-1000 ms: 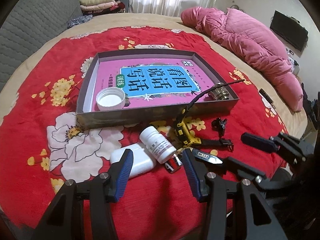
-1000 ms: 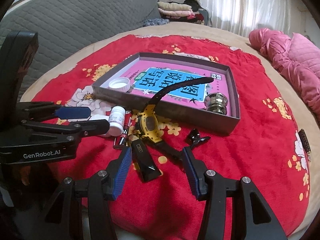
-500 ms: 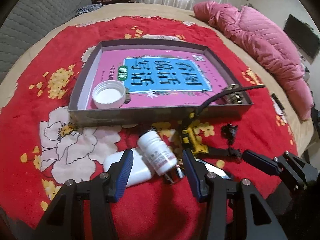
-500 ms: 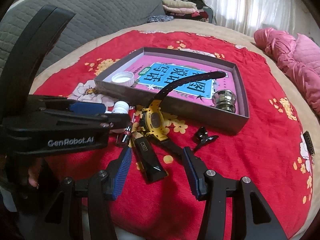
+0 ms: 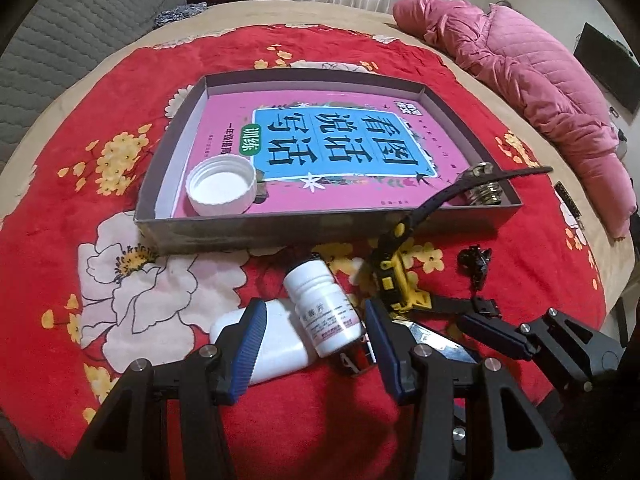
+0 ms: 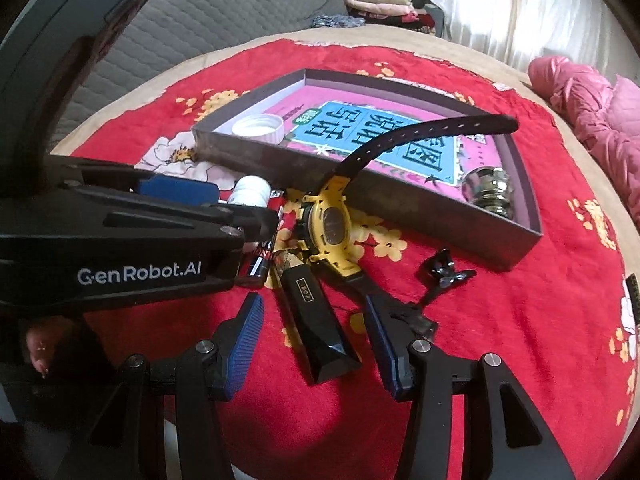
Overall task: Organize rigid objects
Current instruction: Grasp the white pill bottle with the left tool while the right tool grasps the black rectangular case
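1. The left gripper (image 5: 316, 344) stands with jaws apart, straddling the white pill bottle (image 5: 324, 312) without visible contact.
2. The right gripper (image 6: 314, 340) is likewise unclosed, with the black lighter (image 6: 316, 328) lying between its fingers.
3. The battery (image 6: 262, 256) is partly hidden behind the left gripper.
4. The watch (image 6: 330, 228) strap overhangs the tray (image 6: 400, 204), screening the metal knob (image 5: 486, 192) in the left view.

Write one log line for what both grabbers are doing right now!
left gripper: open, around white pill bottle | right gripper: open, over black lighter | box: holds white cap
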A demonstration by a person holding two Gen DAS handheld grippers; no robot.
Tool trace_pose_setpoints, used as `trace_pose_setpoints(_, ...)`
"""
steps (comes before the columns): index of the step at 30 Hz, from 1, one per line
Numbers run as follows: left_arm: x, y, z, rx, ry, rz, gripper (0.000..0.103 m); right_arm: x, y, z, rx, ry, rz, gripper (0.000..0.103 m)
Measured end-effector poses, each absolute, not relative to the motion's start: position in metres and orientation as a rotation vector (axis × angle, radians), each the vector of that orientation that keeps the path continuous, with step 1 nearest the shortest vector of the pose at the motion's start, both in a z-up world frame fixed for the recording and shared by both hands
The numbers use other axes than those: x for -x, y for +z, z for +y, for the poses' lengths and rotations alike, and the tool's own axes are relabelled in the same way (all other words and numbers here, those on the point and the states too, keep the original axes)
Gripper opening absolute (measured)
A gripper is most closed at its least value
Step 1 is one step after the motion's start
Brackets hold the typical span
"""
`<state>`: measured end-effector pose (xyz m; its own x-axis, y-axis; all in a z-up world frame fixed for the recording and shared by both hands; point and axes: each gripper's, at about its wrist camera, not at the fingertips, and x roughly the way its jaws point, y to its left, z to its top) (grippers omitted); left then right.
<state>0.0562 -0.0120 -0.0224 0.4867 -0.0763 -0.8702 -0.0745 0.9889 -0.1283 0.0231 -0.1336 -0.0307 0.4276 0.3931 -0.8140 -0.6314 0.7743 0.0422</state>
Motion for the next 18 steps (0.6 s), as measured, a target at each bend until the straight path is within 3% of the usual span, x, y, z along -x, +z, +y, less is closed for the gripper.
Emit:
trace_pose_setpoints(2,-0.057,-0.023,-0.01,0.163,-0.001,1.063,0.051,-0.024,-0.031,-0.133,0.279,0.662,0.928,0.053)
trace_pose_setpoints(14,-0.061,-0.023,-0.003,0.188,0.014,1.073,0.046,-0.025,-0.04,-0.129,0.292,0.68,0.949,0.03)
trace_pose_setpoints(18,-0.066,-0.024,0.001,0.2,0.035,1.078,0.044,-0.025,-0.04,-0.131,0.283,0.68,0.952,0.029)
